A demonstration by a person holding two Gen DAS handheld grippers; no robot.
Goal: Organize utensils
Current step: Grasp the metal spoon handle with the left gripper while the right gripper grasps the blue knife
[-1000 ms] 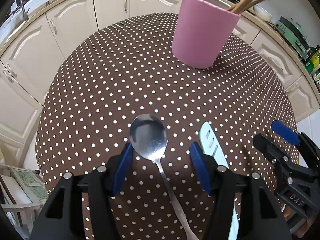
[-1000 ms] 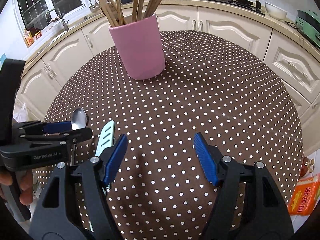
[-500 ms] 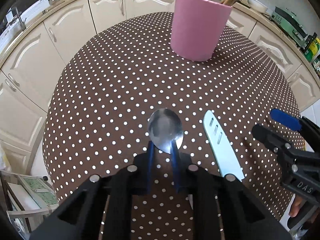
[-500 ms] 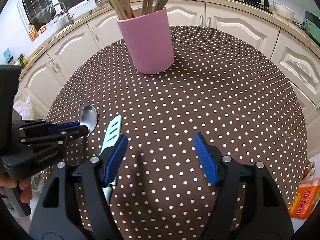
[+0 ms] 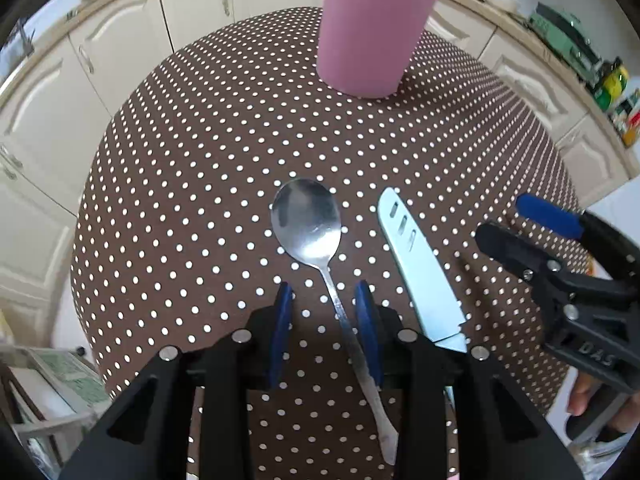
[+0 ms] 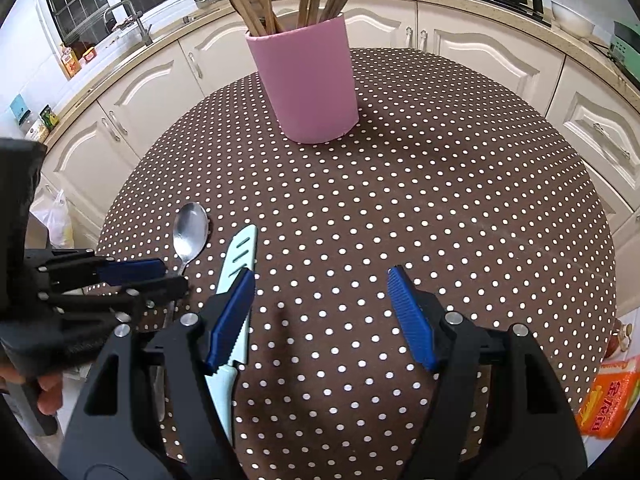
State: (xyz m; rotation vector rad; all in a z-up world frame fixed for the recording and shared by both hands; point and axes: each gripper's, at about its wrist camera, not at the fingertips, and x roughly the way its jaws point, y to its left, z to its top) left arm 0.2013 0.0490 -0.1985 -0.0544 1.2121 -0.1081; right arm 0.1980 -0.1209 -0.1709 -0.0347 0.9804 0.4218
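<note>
A metal spoon (image 5: 308, 220) lies on the brown polka-dot table (image 5: 200, 160), bowl pointing away. My left gripper (image 5: 324, 312) straddles its handle with the jaws partly open, a gap on each side of the handle. A pale blue sheathed knife (image 5: 416, 264) lies to the right of the spoon. A pink holder (image 5: 372, 32) with wooden sticks stands at the far side. In the right wrist view, my right gripper (image 6: 320, 312) is open and empty over the table, with the knife (image 6: 236, 264) at its left finger; the spoon (image 6: 190, 232) and holder (image 6: 308, 80) also show.
White kitchen cabinets (image 6: 460, 52) and a counter ring the round table. An orange packet (image 6: 608, 400) lies past the table's right edge. A rack or shelf with papers (image 5: 68, 380) stands low on the left.
My left gripper was shut around the spoon's neck half a second ago; its jaws have now parted somewhat and sit farther back along the handle. The right gripper stays open.
</note>
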